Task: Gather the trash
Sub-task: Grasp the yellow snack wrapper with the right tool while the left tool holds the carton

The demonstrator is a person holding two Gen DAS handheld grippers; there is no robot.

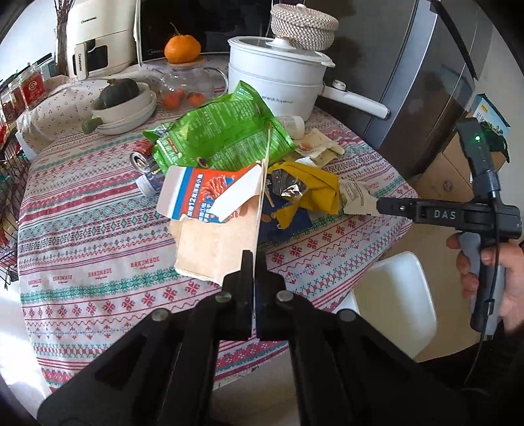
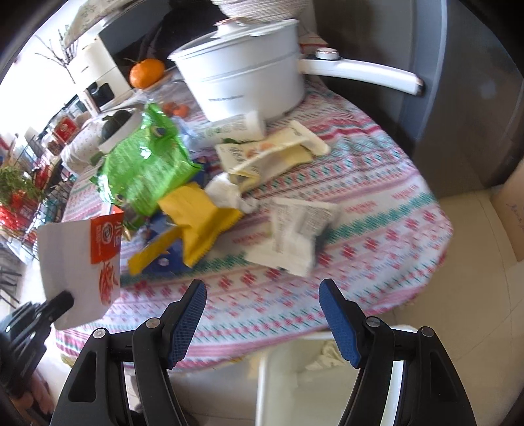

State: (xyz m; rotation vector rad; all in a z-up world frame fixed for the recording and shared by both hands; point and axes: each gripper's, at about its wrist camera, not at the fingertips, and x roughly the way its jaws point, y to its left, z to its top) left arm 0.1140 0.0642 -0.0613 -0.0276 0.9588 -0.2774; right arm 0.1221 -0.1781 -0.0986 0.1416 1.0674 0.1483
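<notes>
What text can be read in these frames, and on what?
"CHANGHONG": white appliance.
"Royalstar": white pot.
"HANDMADE": tablecloth.
"DAS": right hand-held gripper.
"12": torn carton in the shut left hand-held gripper.
Green bag, paper scraps: print too small.

You're in a home kitchen or dining corner: a round desk (image 1: 82, 229) under a patterned cloth carries a white electric pot (image 1: 278, 85), an air fryer (image 1: 98, 39) and a microwave (image 1: 196, 26) at its far side, a tall fridge (image 1: 425, 82) to the right.
</notes>
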